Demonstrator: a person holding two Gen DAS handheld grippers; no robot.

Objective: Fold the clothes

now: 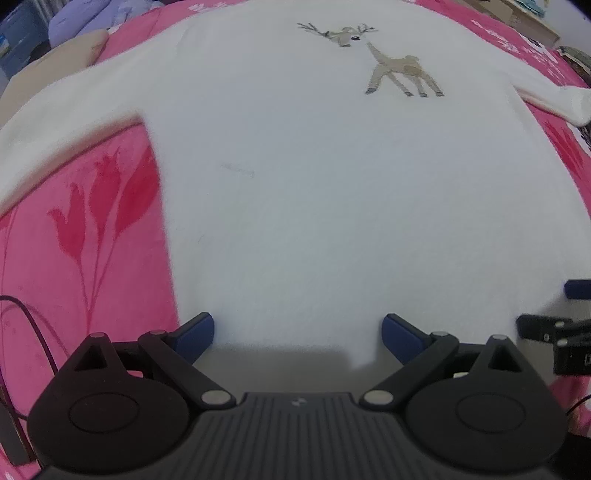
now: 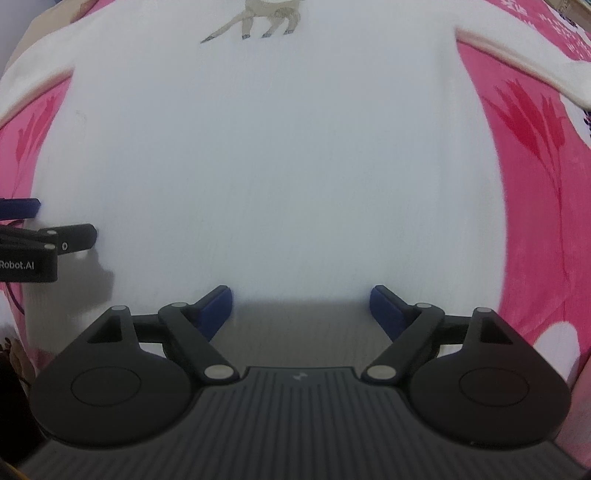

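A white sweater (image 1: 314, 166) with a tan deer print (image 1: 399, 70) lies flat, front up, on a pink blanket (image 1: 74, 258); both sleeves spread out to the sides. My left gripper (image 1: 297, 332) hovers open over the sweater's near hem, close to its left corner, with nothing between its blue pads. My right gripper (image 2: 301, 306) is open over the same hem further right, above the sweater (image 2: 277, 166), and holds nothing. Each gripper shows at the edge of the other's view: the right gripper (image 1: 554, 325) and the left gripper (image 2: 37, 229).
The pink blanket (image 2: 535, 221) with red flower prints surrounds the sweater. A dark cable (image 1: 33, 325) runs over the blanket at the left. Pillows and a lilac cloth (image 1: 85, 18) lie at the far left; boxes (image 1: 517, 14) stand at the far right.
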